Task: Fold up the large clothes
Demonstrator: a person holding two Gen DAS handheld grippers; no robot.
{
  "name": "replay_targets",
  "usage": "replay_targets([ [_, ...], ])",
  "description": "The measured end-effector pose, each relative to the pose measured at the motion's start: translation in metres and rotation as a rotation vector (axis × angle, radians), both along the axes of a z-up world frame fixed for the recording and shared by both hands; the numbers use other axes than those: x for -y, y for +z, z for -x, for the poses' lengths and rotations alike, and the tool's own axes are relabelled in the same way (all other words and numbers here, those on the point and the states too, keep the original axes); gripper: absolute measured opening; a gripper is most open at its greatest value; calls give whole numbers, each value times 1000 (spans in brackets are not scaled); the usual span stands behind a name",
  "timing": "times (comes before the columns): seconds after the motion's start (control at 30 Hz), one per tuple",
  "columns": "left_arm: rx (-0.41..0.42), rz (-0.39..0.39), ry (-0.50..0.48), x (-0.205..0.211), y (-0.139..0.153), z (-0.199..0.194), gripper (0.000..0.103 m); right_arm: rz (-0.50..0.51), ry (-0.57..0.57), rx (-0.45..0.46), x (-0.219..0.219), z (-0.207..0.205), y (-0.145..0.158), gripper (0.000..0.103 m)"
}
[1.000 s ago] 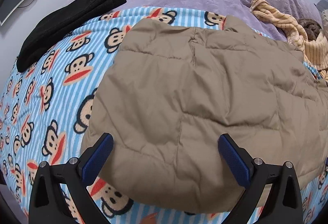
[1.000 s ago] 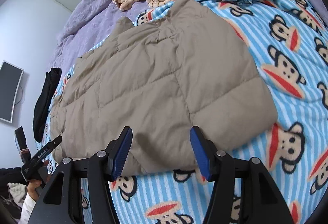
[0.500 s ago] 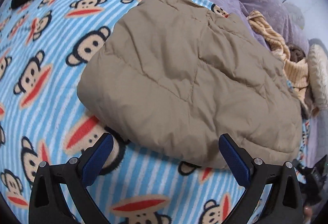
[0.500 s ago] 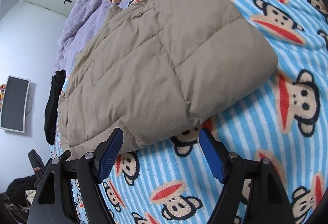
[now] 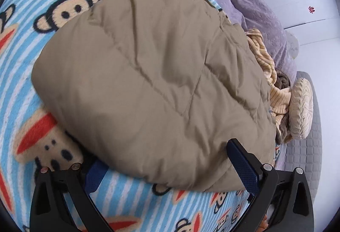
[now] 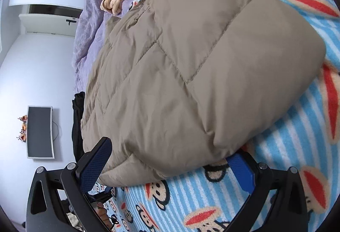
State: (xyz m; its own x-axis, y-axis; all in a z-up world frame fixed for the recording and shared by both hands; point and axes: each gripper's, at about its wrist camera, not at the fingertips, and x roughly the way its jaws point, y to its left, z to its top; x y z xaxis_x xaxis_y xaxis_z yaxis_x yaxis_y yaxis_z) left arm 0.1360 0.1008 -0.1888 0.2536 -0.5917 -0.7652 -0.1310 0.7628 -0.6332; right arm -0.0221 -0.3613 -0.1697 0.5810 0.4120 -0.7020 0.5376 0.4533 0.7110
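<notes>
Jacket point(image 5: 148, 75) edge between both spread claws, left gripper point(image 5: 167, 170), right gripper point(image 6: 167, 159).

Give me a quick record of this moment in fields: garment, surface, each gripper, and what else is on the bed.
garment: tan quilted jacket, folded into a thick bundle
surface: blue striped monkey-print blanket
left gripper: open, jaws straddling the bundle's near edge
right gripper: open, jaws straddling the near edge, one finger under it
other items: yellow striped garment, purple bedspread, black clothing
</notes>
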Motion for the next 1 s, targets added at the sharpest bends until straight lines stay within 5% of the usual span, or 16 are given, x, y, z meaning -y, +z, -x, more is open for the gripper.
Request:
replay_targets([
  [0.33, 38, -52, 122, -3, -8, -51, 102, -124, -64, 30, 11, -32, -33, 103],
  [0.43, 57, -80, 132, -3, -7, -52, 78, -147, -97, 30, 13, -33, -36, 103],
  [0.47, 63, -66, 122, -4, -7, -53, 62, -155, -108, 26, 13, -32, -36, 101],
  [0.57, 84, -31, 89, -8, -1, -50, 37, -181, -134, -1, 16, -28, -40, 60],
  [0.7, 148, -64, 32, -6, 20, -43, 21, -167, -123, 32, 14, -25, -30, 32],
  [1.0, 239, -71, -74, -15, 65, -1, 19, -90, -63, 59, -9, 5, 7, 25],
])
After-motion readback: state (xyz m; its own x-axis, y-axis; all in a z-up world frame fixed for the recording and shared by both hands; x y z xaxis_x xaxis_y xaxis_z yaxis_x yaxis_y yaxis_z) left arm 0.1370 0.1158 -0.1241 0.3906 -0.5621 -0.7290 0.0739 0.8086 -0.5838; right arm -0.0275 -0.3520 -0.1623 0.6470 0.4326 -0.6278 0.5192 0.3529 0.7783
